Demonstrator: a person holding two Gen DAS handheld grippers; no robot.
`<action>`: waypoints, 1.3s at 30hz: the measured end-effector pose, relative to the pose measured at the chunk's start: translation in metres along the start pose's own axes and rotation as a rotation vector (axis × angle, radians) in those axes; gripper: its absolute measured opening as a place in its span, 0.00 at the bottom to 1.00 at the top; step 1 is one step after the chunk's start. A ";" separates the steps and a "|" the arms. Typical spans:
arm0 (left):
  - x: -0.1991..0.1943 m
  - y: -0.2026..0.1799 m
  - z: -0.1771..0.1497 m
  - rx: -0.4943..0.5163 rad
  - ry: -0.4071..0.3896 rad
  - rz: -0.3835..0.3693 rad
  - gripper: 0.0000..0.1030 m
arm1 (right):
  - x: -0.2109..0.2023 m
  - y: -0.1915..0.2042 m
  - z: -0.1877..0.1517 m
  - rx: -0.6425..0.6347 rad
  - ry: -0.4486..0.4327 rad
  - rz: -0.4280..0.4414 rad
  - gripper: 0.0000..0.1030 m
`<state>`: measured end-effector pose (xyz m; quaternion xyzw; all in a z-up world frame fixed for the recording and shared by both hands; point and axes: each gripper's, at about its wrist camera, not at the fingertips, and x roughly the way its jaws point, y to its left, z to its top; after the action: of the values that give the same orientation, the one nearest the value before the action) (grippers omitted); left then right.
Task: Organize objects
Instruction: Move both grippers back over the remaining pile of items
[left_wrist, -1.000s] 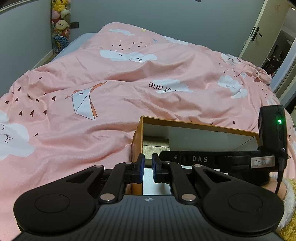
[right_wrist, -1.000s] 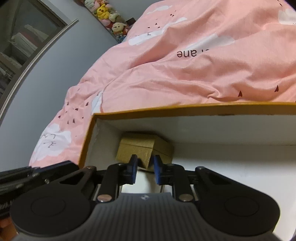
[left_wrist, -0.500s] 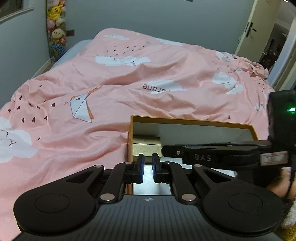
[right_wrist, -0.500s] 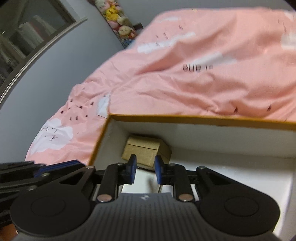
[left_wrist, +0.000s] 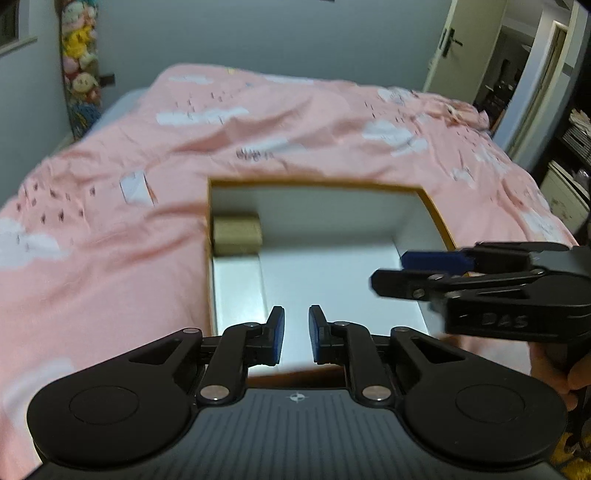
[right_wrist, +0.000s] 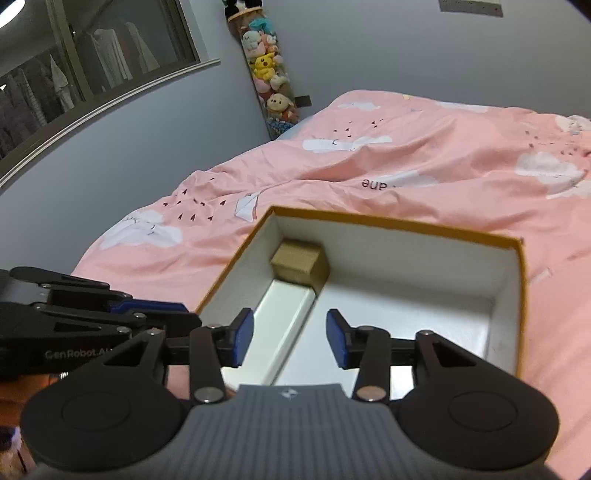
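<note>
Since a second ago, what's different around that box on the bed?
Both grippers pulled back and up from the box. The left gripper and right gripper are opening their jaws, nothing between them. The small brown carton and white packet stayed in the box on the pink quilt.

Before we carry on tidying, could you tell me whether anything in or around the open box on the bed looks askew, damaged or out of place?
Nothing stands out. The orange-rimmed box sits open on the pink duvet, with a small brown carton tucked into its far corner and a long white box lying flat along the same wall. No damage shows.
</note>
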<state>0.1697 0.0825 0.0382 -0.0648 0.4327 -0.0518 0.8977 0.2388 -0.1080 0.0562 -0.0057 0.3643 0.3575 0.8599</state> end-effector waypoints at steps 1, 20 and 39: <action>0.000 0.000 -0.007 -0.005 0.021 -0.002 0.21 | -0.006 0.001 -0.007 -0.001 0.000 -0.002 0.47; -0.033 -0.005 -0.107 0.017 0.263 -0.087 0.47 | -0.029 0.022 -0.120 0.008 0.327 -0.003 0.47; -0.009 -0.034 -0.129 0.154 0.235 -0.028 0.46 | -0.033 0.041 -0.142 -0.112 0.408 0.028 0.45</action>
<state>0.0623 0.0409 -0.0290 0.0047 0.5288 -0.1048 0.8422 0.1091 -0.1361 -0.0173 -0.1206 0.5106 0.3803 0.7617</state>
